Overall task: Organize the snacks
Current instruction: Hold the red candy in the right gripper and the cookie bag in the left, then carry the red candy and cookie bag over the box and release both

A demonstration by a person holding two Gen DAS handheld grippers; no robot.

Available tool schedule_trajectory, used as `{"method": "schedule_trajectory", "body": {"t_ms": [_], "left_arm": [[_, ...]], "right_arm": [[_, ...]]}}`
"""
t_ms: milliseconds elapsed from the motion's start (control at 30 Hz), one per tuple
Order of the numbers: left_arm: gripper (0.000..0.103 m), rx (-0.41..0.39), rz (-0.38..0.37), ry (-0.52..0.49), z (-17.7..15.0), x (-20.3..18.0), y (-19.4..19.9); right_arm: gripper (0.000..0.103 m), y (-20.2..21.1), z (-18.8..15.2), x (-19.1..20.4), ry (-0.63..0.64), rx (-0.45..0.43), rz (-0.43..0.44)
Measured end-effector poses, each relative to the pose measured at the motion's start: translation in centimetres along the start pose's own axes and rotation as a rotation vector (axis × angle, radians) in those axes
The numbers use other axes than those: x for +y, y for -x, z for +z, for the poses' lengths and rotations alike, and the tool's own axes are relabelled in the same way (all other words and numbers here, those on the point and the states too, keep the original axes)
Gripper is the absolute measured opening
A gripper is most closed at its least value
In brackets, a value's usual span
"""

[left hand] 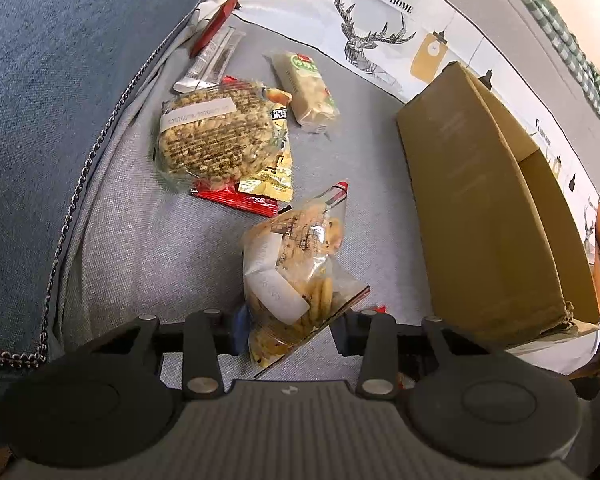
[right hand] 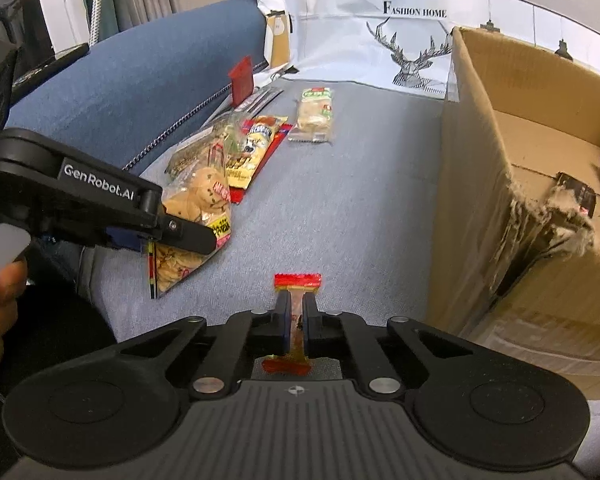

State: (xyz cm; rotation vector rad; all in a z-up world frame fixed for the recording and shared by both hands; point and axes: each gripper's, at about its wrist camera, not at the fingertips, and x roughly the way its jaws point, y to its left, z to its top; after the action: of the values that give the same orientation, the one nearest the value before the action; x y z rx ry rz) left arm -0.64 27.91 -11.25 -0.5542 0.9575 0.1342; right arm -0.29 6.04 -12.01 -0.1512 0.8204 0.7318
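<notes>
Right wrist view: the right gripper [right hand: 296, 316] has its fingers pressed on a small red-ended snack packet [right hand: 297, 282], held over the near part of the grey sofa seat [right hand: 360, 200], beside the open cardboard box [right hand: 500, 184] at the seat's right edge. The packet looks light and soft; a pinch at its middle should hold. The left gripper [left hand: 288, 320] is spread around a clear bag of cookies [left hand: 296, 264], which lies at the seat's near edge; whether the fingers touch it I cannot tell. It is crinkly, slippery and brittle inside, so grip a sealed edge. Behind lie a round noodle cake [left hand: 216, 136], a yellow packet [left hand: 274, 176] and a green-labelled bar [left hand: 308, 88]. The box's torn near corner [right hand: 556, 216] could snag a packet.
</notes>
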Motion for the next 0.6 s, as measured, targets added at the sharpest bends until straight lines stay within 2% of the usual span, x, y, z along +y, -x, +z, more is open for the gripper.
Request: {"method": "schedule_trajectory", "body": {"t_ms": [100, 167, 233, 333, 400, 433, 600], "left_arm": [[0.045, 0.002, 0.004, -0.001, 0.0, 0.0, 0.0], [0.045, 0.004, 0.006, -0.004, -0.1, -0.1, 0.0], [0.045, 0.006, 0.007, -0.007, 0.0, -0.1, -0.1], [0.045, 0.007, 0.007, -0.007, 0.0, -0.1, -0.1], [0.045, 0.005, 0.006, -0.010, 0.0, -0.1, -0.1], [0.045, 0.003, 0.006, -0.012, 0.0, -0.1, -0.1], [0.045, -0.036, 0.001, -0.028, -0.2, -0.3, 0.4]], "right_arm": [[0.015, -0.2, -0.1, 0.0, -0.004, 0.017, -0.003], [0.038, -0.4, -0.1, 0.0, -0.004, 0.024, 0.001], [0.043, -0.8, -0.3, 0.0, 0.001, 0.038, -0.007], [0.043, -1.4, -0.6, 0.2, 0.027, 0.050, -0.022], [0.031, -1.5, -0.7, 0.7, 0.065, 0.042, -0.038], [0.020, -1.5, -0.7, 0.8, 0.080, 0.038, -0.040], [0.018, -0.7, -0.3, 0.7, 0.071, -0.002, -0.043]]}}
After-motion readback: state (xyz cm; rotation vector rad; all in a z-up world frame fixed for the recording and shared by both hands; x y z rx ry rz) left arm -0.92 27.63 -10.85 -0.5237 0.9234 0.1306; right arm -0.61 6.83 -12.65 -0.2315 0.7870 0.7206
